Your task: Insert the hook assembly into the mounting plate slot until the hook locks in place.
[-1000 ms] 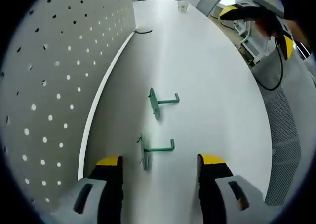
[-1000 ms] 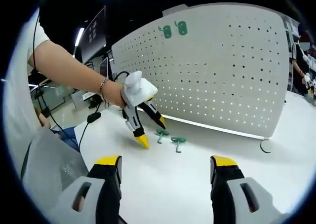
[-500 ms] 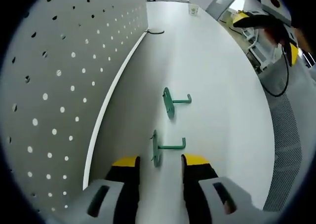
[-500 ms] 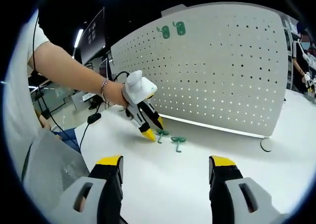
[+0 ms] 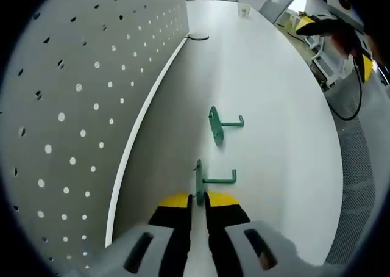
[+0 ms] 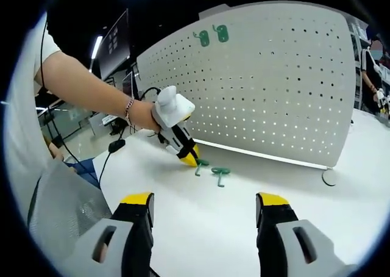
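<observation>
Left gripper view: left tongs (image 5: 197, 201) pinch the near green hook (image 5: 207, 181) (right tongs (image 6: 204, 201) spread wide).

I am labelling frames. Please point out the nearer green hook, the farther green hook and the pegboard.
nearer green hook (image 5: 217, 180): left gripper view, shaft
farther green hook (image 5: 215, 125): left gripper view, base plate
pegboard (image 6: 274, 88): right gripper view, face

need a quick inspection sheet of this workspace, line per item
surface: white table, pegboard standing along its edge
job's things: near green hook and far green hook on the table; two green plates high on the pegboard
clutter: cup at the far end
grippers: left gripper jaws closed on the near green hook; right gripper open, holding nothing
cables: dark cable by the pegboard's base
surroundings: office desks, mesh chair
</observation>
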